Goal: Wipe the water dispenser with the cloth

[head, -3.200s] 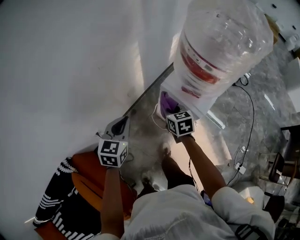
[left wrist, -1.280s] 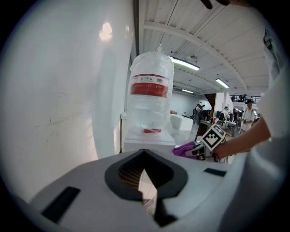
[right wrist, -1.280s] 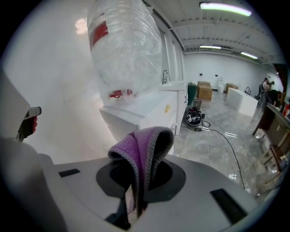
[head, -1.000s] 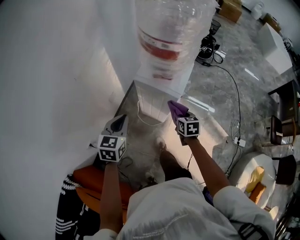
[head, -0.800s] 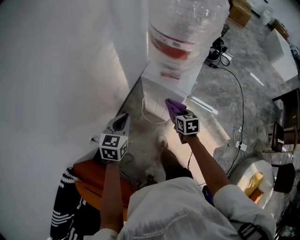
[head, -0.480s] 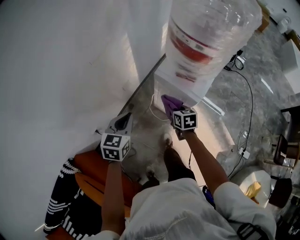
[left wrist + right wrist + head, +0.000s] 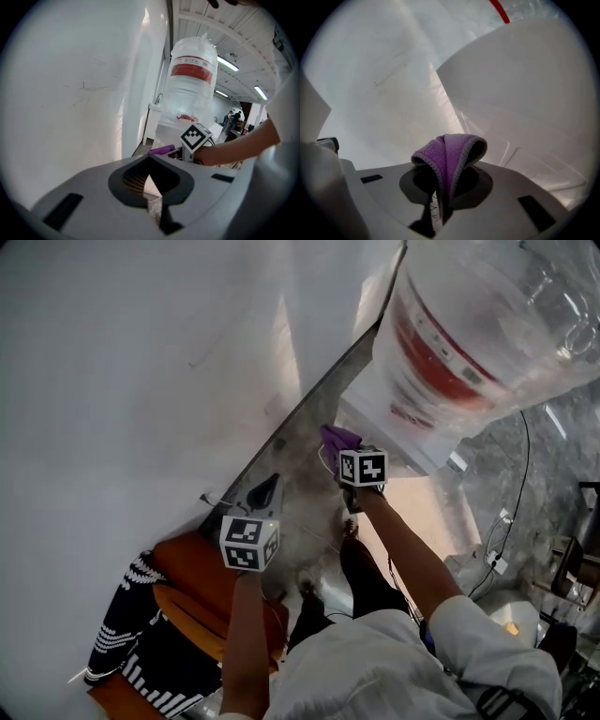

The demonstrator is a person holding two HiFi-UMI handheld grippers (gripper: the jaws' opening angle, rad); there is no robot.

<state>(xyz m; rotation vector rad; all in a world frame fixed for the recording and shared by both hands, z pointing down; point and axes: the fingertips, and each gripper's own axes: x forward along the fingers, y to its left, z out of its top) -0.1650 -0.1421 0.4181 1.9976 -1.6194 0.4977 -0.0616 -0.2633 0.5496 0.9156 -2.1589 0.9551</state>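
The water dispenser (image 7: 403, 432) is a white cabinet under a big clear bottle (image 7: 487, 324) with a red label, standing against the white wall. My right gripper (image 7: 343, 448) is shut on a folded purple cloth (image 7: 336, 436) and holds it at the dispenser's near side panel. In the right gripper view the cloth (image 7: 451, 157) loops up out of my shut right gripper (image 7: 440, 206), close to the white panel (image 7: 525, 103). My left gripper (image 7: 265, 491) hangs back by the wall, shut and holding nothing. Its own view shows the shut left gripper (image 7: 151, 183), the bottle (image 7: 191, 84) and the cloth (image 7: 161, 150).
An orange object (image 7: 187, 573) and a black-and-white striped fabric (image 7: 122, 638) lie at the lower left. A black cable (image 7: 514, 507) trails over the grey marble floor on the right. The white wall (image 7: 141, 352) runs along the left. People stand far off (image 7: 233, 117).
The head view has swung in closer to the bottle. My right gripper still holds the purple cloth against the dispenser's side and has shifted along it. The left gripper stays back, shut.
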